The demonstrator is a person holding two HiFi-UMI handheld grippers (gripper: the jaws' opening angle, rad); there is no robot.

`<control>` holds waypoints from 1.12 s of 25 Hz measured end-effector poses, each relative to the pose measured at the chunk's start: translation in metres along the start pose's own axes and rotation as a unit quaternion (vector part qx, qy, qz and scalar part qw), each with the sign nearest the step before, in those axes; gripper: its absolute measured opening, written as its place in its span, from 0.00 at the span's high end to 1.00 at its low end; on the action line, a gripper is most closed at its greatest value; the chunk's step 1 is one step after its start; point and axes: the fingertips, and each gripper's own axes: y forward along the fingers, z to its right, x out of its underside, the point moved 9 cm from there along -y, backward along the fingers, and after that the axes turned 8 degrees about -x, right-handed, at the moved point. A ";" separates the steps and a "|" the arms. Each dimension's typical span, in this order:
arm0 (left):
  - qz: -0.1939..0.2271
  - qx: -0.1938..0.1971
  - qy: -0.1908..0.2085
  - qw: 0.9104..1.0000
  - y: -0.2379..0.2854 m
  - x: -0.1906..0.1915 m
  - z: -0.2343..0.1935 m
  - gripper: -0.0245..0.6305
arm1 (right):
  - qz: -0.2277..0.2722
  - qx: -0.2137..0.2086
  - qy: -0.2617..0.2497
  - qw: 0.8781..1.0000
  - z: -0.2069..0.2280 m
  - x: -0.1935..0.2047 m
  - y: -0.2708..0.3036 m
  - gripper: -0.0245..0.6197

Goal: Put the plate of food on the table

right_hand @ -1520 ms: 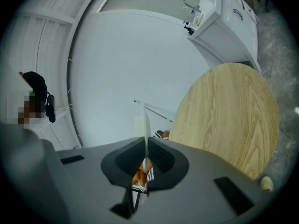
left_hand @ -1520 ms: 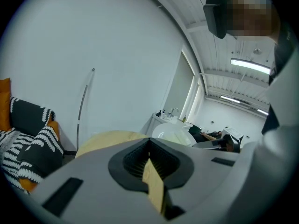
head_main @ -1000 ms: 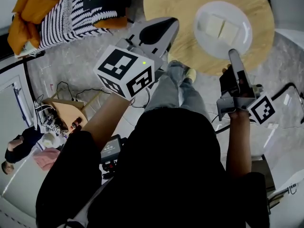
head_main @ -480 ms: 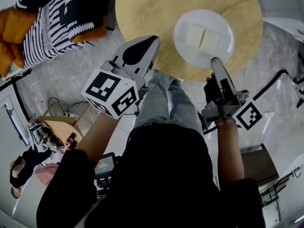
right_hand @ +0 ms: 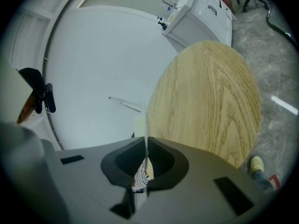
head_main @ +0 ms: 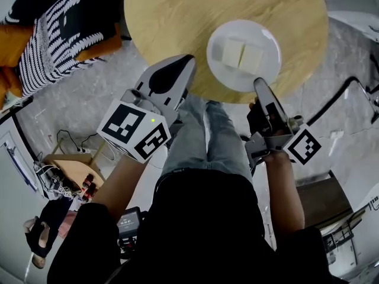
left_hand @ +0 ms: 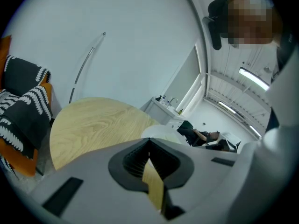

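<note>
A white plate (head_main: 244,55) with two pale square pieces of food (head_main: 241,52) is over the near right part of the round wooden table (head_main: 172,16). Whether it rests on the wood or hovers just above, I cannot tell. My right gripper (head_main: 259,84) is shut on the plate's near rim. In the right gripper view the rim (right_hand: 145,120) shows as a thin white edge pinched between the jaws (right_hand: 145,141). My left gripper (head_main: 188,58) is shut and holds nothing, its tip at the table's near edge, left of the plate. In the left gripper view the jaws (left_hand: 149,141) meet, with the plate (left_hand: 156,130) just beyond.
A striped black-and-white cushion (head_main: 56,37) on orange seating (head_main: 12,46) lies left of the table. Cables and a small wooden stand (head_main: 68,170) are on the marble floor at lower left. The person's legs (head_main: 207,135) reach under the table. A white sink cabinet (right_hand: 201,10) stands beyond it.
The table and plate have slid down and left in the head view as the person came closer. The right gripper stays clamped on the rim. The left gripper has neared the table's edge.
</note>
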 end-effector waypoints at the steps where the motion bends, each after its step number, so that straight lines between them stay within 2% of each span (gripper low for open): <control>1: -0.002 0.002 0.002 1.000 0.000 0.001 0.001 0.95 | 0.001 0.001 0.003 1.000 0.002 0.001 -0.001 0.93; 11: -0.023 0.006 0.006 1.000 -0.003 0.009 0.008 0.95 | 0.011 0.031 0.025 0.999 0.014 0.005 -0.007 0.93; 16: -0.026 0.009 -0.004 1.000 -0.003 0.010 0.014 0.95 | 0.007 0.038 0.022 0.999 0.014 0.004 -0.008 0.93; 28: -0.035 0.017 0.000 0.999 0.006 0.008 0.020 0.95 | 0.004 0.060 0.053 0.997 0.023 0.006 -0.009 0.93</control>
